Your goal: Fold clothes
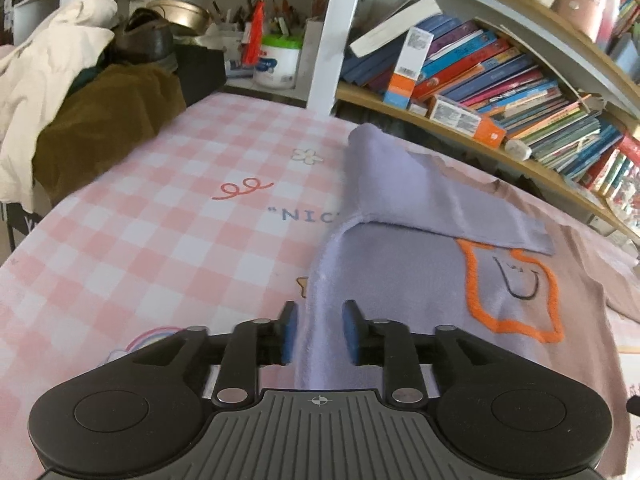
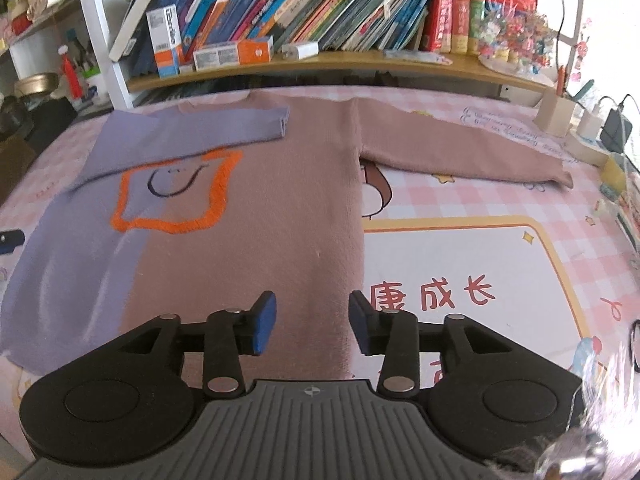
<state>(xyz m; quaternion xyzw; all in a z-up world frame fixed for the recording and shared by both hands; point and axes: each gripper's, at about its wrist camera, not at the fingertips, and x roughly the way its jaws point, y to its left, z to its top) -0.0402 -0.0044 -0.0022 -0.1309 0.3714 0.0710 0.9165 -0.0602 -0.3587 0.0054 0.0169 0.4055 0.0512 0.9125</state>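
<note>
Pink checked bedding (image 2: 500,208) lay under my two-tone sweater (image 2: 248,208), 1 lilac sleeve (image 2: 208,132) folded across. My left gripper (image 1: 318,332) stood parted around its lilac edge without pinching; my right gripper (image 2: 312,324) hung wide, empty.

Sweater (image 2: 248,208) flat on bed (image 2: 480,248), bookshelf (image 2: 320,62) behind.

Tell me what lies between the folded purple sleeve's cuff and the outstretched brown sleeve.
Right wrist view: only the sweater's brown chest lies between the purple sleeve's cuff and the brown sleeve; nothing rests on it.

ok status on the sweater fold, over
Left gripper open around lilac side edge. Right gripper open above sweater hem. Lilac sleeve folded in, brown sleeve out.
</note>
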